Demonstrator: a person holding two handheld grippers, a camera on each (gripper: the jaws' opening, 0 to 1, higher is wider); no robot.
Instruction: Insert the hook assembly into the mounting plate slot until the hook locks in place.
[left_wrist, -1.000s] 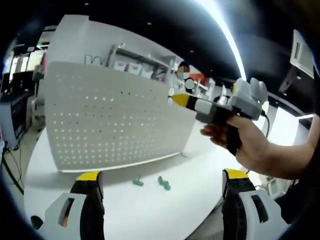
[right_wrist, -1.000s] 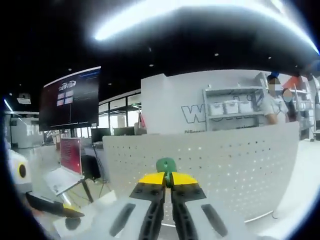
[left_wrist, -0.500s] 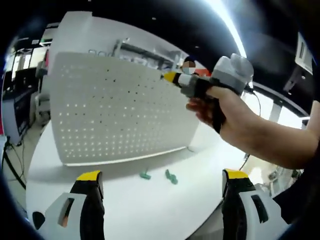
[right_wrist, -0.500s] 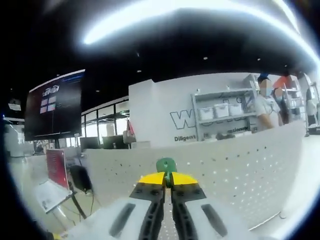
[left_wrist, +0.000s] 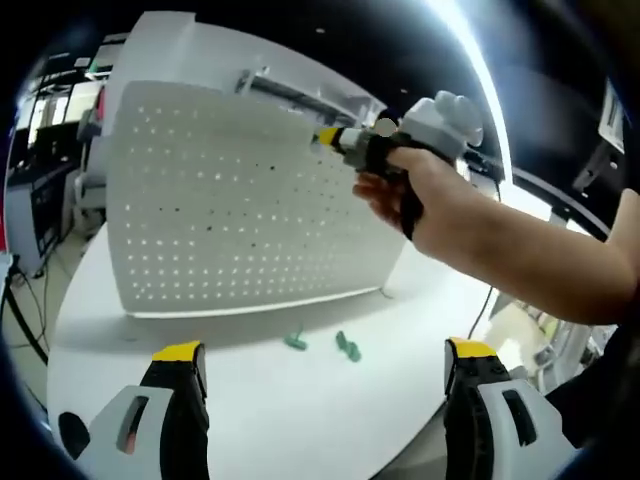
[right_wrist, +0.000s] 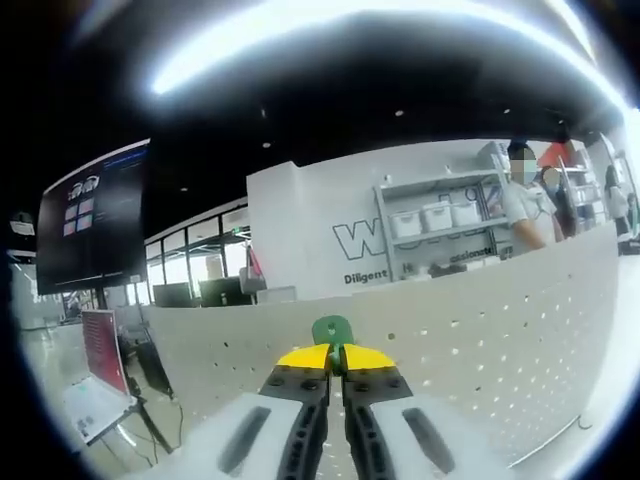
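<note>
Held hook: small green plastic hook (right_wrist: 333, 331), pinched upright at the white perforated mounting plate (left_wrist: 230, 210).
Spare hooks: two green pieces (left_wrist: 322, 343) lying before the plate.

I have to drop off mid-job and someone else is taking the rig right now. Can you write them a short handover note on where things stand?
Right hand-held gripper: shut on the small green plastic hook, raised against the upper part of the white perforated mounting panel.
Left hand-held gripper: open, holding nothing, low over the round white table.
Two spare green hook pieces lie on the table in front of the panel's base.
Done: hook picked up and brought to the panel.
Left: the pictures cannot show whether the hook has entered a slot; push it in until it locks, then release.
</note>
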